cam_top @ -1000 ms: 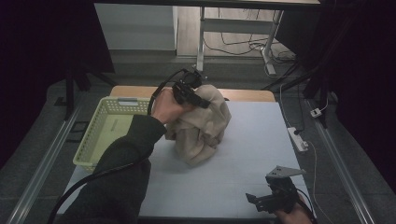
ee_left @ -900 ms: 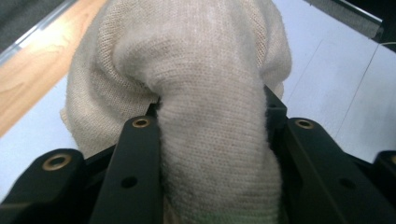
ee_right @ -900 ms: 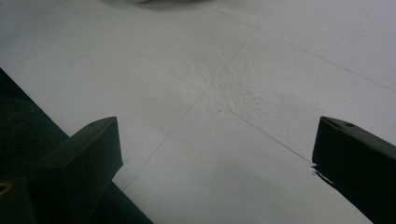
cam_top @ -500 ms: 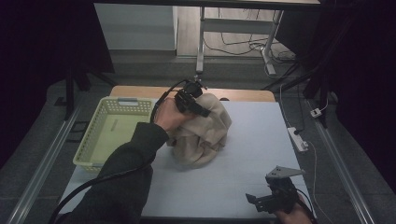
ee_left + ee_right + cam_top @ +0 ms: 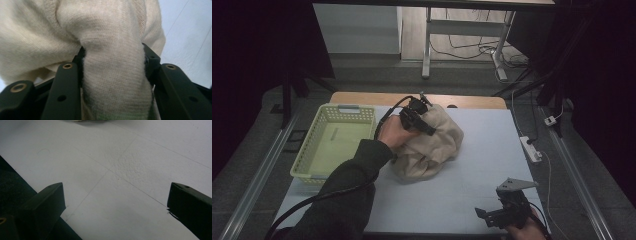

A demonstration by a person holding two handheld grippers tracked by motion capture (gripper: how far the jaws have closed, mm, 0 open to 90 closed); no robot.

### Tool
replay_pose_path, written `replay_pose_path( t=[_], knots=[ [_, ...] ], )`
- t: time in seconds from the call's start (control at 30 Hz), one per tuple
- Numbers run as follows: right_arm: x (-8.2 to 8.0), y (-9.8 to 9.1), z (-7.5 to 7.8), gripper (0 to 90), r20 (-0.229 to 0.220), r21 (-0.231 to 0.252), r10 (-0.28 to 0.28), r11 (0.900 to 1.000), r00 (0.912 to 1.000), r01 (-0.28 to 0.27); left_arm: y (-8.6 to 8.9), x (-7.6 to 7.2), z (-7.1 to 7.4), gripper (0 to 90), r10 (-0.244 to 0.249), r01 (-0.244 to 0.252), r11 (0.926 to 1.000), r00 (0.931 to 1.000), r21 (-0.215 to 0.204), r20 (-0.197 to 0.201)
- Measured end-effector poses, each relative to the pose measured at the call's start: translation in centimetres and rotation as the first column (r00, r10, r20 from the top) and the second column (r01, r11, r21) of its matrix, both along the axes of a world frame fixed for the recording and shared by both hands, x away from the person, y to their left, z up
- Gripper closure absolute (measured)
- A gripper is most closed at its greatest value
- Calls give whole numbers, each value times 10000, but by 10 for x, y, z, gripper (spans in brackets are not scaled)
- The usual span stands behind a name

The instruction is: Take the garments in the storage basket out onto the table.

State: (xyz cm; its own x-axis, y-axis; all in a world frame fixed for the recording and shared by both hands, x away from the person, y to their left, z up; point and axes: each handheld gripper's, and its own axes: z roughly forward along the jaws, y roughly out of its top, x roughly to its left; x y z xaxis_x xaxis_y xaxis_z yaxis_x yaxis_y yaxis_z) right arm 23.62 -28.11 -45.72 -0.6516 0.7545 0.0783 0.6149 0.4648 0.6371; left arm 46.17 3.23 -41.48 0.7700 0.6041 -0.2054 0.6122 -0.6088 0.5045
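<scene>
a pale green plastic basket with perforated walls (image 5: 319, 145) sits at about nine o'clock on the white table surface (image 5: 472, 185), its floor bare. just beside its right rim, a dark-sleeved forearm (image 5: 347, 195) rises from six o'clock toward the middle of the table, and the hand at its end carries the left gripper (image 5: 428, 128), which points toward three o'clock into a crumpled cream knitted garment (image 5: 434, 145). the garment lies heaped at the table's centre, slightly toward twelve o'clock, apart from the basket. in the left gripper view the two black jaws stand clamped on either side of a thick fold of the knitted garment (image 5: 117, 75), the cloth bulging up between them and spilling over to eleven o'clock, with bare table showing at two o'clock. at five o'clock on the table, well apart from the garment, the right gripper (image 5: 484, 216) rests low near the front edge, a grey three-cornered plate on its top, its tips pointing toward nine o'clock. in the right gripper view its jaws are spread wide with nothing between them but white table (image 5: 130, 182), and a scrap of the cream cloth (image 5: 87, 121) peeks in at twelve o'clock.
</scene>
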Motion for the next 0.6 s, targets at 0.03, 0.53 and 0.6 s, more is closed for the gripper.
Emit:
replay_pose_path(
  t=[0.03, 0.53, 0.6],
  knots=[
    [0, 0, 0, 13, -1, 2, 2, 10000, 10000, -2, -1, 0, -3, 538, 60, -60, 10000, 10000, -1, -51],
    [0, 1, 0, 14, 6, -78, 77, 9999, 10000, -76, -8, 1, -55, 413, 61, -28, 9990, 9974, 455, -718],
    [0, 1, 0, 14, 11, -102, 104, 9999, 9999, -104, -8, 1, -56, 402, 18, 10, 9992, 9976, 410, -685]
  ],
)
